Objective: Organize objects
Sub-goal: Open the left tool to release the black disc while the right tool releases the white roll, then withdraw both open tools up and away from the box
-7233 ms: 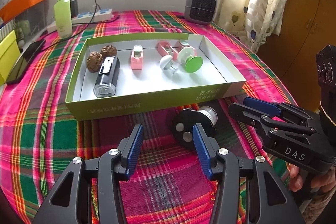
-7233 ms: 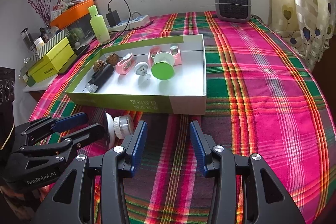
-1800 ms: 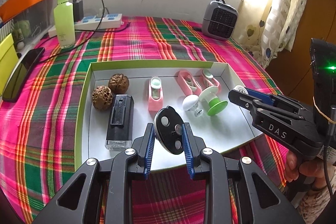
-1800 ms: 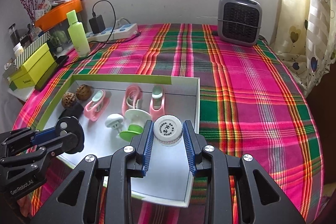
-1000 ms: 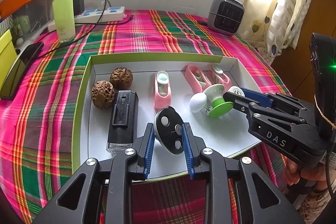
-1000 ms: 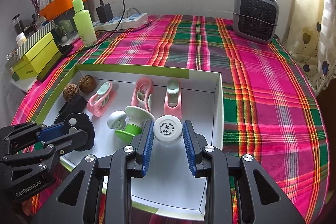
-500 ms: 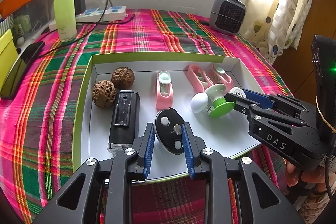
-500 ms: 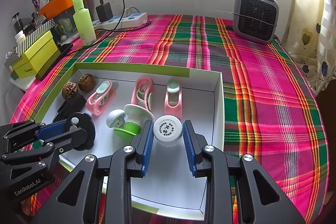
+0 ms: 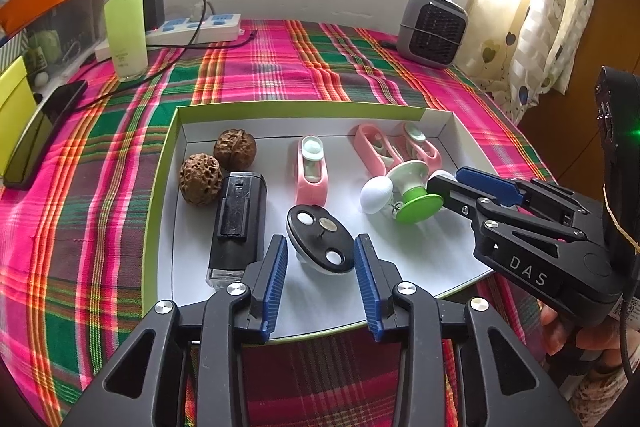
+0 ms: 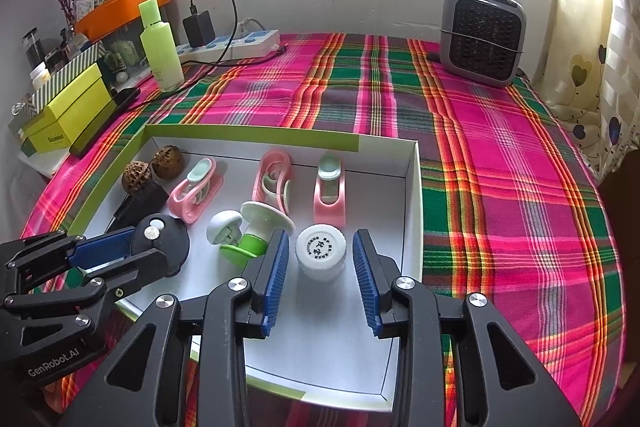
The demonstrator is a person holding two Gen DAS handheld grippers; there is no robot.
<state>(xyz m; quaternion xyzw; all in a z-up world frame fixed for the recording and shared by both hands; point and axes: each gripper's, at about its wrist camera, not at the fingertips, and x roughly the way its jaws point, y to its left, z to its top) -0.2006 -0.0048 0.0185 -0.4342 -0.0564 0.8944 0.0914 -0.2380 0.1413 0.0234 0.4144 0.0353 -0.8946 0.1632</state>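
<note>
A shallow white box with a green rim (image 9: 304, 105) (image 10: 256, 133) lies on the plaid cloth. My left gripper (image 9: 320, 243) is opening around a black disc (image 9: 320, 241) that rests tilted on the box floor, and its pads look just clear of the disc. My right gripper (image 10: 321, 259) is opening too. A white round cap (image 10: 321, 253) stands on the floor between its pads, with a gap on each side. Each gripper also shows in the other's view, the right gripper (image 9: 452, 183) and the left gripper (image 10: 132, 247).
Two walnuts (image 9: 200, 179), a black device (image 9: 236, 223), pink clips (image 9: 312, 171) and a green-and-white knob (image 9: 416, 195) fill the box. A heater (image 9: 434, 27), green bottle (image 9: 126, 27), power strip (image 9: 192, 27), phone (image 9: 44, 131) and yellow box (image 10: 64, 123) stand around it.
Both grippers have spread their jaws. The black disc has tipped down onto the box floor, and gaps now show beside the white cap. Neither hand has shifted.
</note>
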